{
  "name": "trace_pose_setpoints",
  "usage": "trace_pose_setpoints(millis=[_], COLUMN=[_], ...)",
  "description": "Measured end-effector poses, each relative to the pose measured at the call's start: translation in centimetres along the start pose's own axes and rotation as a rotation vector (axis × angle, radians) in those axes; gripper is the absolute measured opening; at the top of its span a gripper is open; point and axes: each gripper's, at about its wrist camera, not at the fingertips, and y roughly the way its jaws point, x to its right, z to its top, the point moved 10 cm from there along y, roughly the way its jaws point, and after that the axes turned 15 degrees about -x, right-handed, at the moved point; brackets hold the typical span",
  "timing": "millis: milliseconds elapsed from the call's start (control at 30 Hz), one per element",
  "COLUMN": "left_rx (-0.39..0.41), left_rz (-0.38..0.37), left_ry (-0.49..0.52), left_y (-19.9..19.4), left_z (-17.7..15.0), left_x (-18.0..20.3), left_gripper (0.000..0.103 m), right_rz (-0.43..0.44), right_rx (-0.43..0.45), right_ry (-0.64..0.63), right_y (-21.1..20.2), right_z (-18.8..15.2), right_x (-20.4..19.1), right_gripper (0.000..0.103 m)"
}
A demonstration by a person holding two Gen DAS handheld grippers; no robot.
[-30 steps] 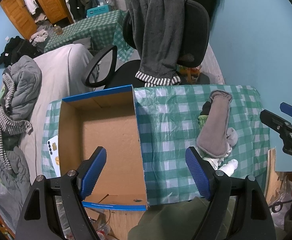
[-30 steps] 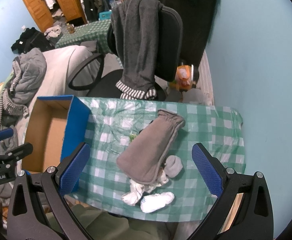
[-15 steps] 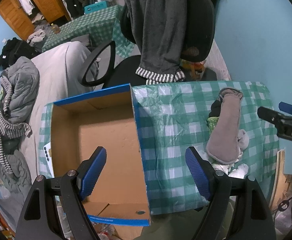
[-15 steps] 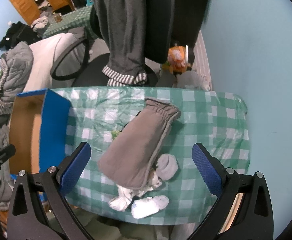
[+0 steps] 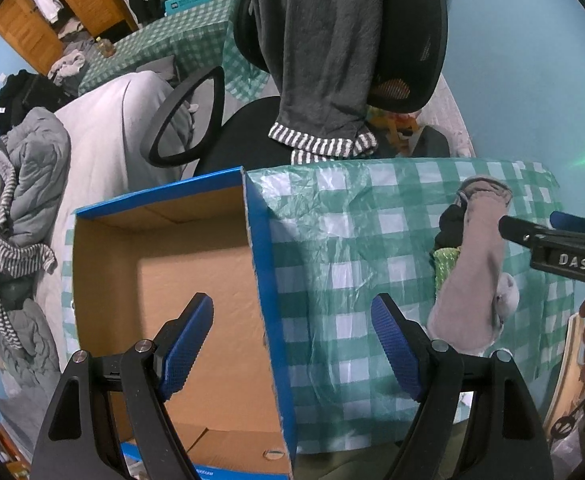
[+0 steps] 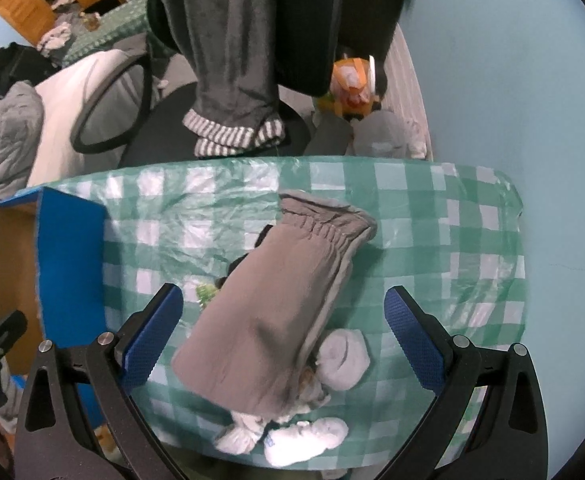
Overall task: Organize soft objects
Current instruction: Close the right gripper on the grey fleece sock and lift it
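Both grippers wide open and empty, right gripper [image 6: 280, 336] poised above the grey cloth [image 6: 276, 304] for a grab, left gripper [image 5: 292, 340] waiting over the cardboard box [image 5: 160, 280]

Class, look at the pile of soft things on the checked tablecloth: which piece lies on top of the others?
The large grey-brown folded garment with the gathered elastic band. It lies across the heap, while the rolled grey sock and white socks poke out beside and beneath it.
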Motion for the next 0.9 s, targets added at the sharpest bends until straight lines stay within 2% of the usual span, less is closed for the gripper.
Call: trace_pose_setpoints(millis=[267, 467, 567, 633, 700, 800, 900], left_rx=[-0.025, -0.037, -0.039, -0.04, -0.043, -0.041, -0.042], left_rz=[-0.017, -0.004, -0.005, -0.011, -0.015, -0.017, -0.019], left_ry=[0.007, 0.032, 0.032, 0.03, 0.031, 0.037, 0.045], left_y=[1.9, 2.9, 2.8, 2.7, 2.6, 2.4, 2.3], left_z=[1.1, 1.5, 1.5, 1.5, 1.3, 1.1, 0.9], left_x=[1.1, 1.6, 1.7, 1.7, 1.7, 2.0, 2.4], left_gripper=[0.083, 0.082, 0.082, 0.083, 0.083, 0.082, 0.082], right_rz=[-0.013, 0.003, 0.037, 0.066, 0.08, 0.102, 0.12], right_rx=[-0.061, -0.101, -0.106, -0.099, -0.095, -0.082, -0.067], right_ry=[0.04, 0.057, 0.062, 0.059, 0.059, 0.047, 0.041], right_y=[3.0, 4.6, 5.0, 4.8, 4.7, 4.5, 4.1], right_z=[0.5, 0.3, 0.2, 0.2, 0.1, 0.1, 0.0], right_x=[0.4, 0.5, 0.3, 0.0, -0.1, -0.2, -0.1], right_gripper=[0.097, 0.086, 0.076, 0.06, 0.051, 0.031, 0.023])
